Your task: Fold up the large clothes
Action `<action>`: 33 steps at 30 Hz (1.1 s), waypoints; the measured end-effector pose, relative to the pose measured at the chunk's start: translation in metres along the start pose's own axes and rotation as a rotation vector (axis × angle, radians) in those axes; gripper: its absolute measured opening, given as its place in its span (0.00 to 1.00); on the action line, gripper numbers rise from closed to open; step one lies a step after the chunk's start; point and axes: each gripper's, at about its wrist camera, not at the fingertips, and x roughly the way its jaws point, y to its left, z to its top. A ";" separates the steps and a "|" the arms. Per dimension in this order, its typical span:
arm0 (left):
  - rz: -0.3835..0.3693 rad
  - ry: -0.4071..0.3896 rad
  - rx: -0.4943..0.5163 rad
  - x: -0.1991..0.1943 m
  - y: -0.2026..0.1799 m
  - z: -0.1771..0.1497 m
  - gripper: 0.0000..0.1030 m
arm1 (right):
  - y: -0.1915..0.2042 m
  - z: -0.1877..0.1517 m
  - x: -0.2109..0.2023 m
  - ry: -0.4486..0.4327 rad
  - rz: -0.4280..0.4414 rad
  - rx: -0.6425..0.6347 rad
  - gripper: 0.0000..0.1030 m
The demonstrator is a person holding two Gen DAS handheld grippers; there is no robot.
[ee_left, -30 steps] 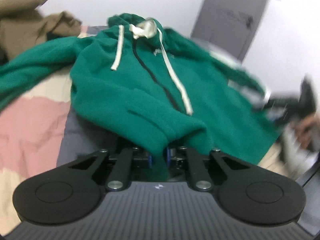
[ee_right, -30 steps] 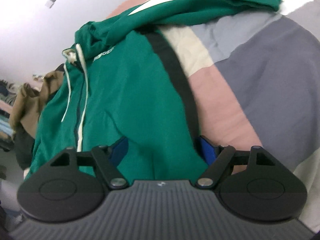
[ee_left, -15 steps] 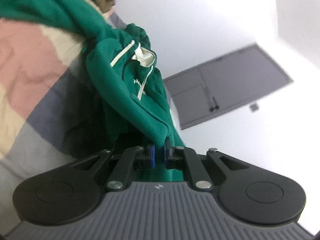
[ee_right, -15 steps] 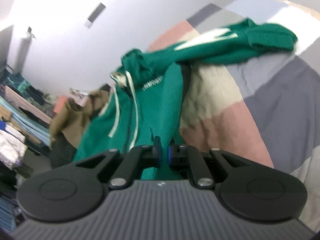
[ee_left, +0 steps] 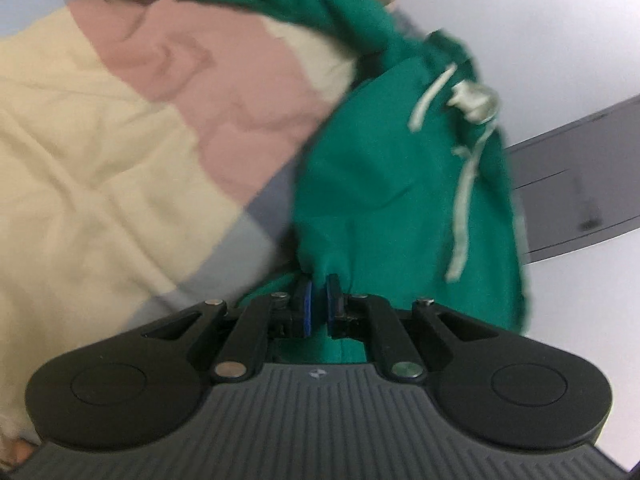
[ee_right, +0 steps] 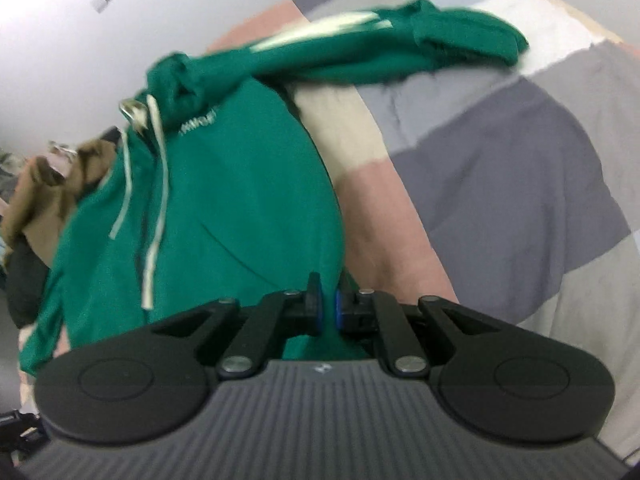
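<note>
The green hoodie (ee_left: pixel 384 200) lies on the patchwork bed (ee_left: pixel 100 160). The left gripper (ee_left: pixel 319 298) has its jaws clamped on the hoodie's hem; the right gripper (ee_right: pixel 327 304) likewise pinches the hem, jaws nearly closed.

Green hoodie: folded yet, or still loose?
Still loose. The green hoodie hangs bunched from both shut grippers, left gripper and right gripper, one sleeve trailing across the bedspread.

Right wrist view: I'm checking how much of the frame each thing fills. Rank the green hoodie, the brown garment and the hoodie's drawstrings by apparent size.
1. Green hoodie, by far the largest.
2. Brown garment, a smaller heap at the left edge; it lies farther back, so its true size is unsure.
3. Drawstrings, thin cords, the smallest.
</note>
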 end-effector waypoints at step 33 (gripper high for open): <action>0.103 -0.264 0.601 0.045 -0.129 -0.039 0.59 | -0.016 0.075 0.014 -0.380 -0.143 -0.243 0.72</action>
